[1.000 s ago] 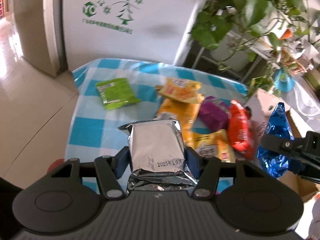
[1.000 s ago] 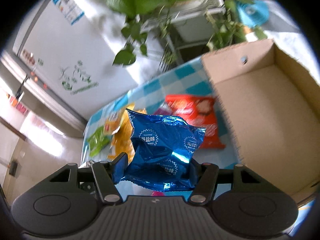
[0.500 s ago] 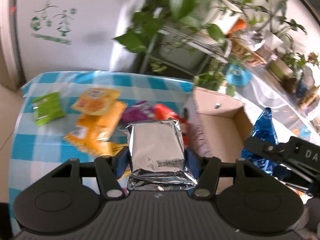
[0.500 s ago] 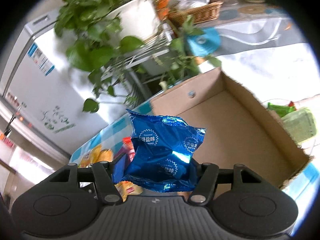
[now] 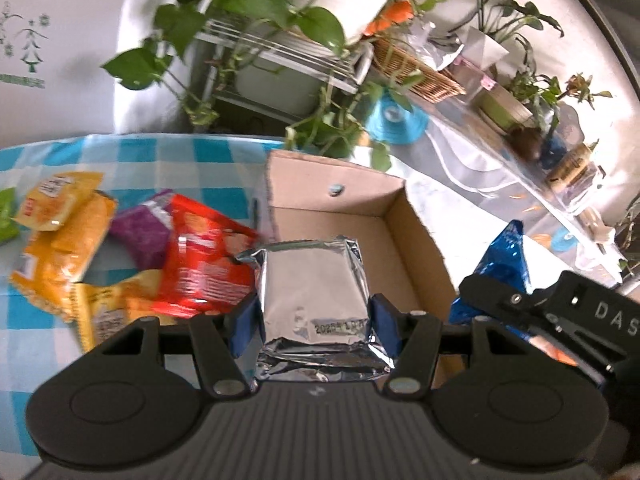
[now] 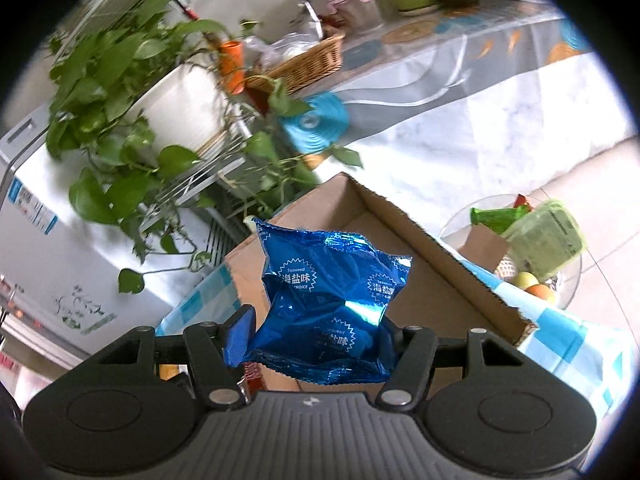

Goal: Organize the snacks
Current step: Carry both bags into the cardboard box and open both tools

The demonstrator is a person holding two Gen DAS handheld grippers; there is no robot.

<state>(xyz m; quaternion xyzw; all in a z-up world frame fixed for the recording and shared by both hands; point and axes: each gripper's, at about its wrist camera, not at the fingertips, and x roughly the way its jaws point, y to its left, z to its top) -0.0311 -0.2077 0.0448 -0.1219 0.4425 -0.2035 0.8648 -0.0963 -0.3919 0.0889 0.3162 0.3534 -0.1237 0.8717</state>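
Left wrist view: left hand-held gripper (image 5: 314,318) pinches a silver packet (image 5: 314,288), now above the cardboard box (image 5: 416,248) instead of the snack pile (image 5: 120,256) on the tabletop (image 5: 24,320).
Right wrist view: right hand-held gripper (image 6: 320,334) clamps a blue packet (image 6: 332,304); the box (image 6: 452,280), earlier off to the right, now lies directly beneath.

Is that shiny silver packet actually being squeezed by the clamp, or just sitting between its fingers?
Touching. The left wrist view shows the left gripper with both blue pads pressed against the sides of the silver packet, which hangs in front of the cardboard box.
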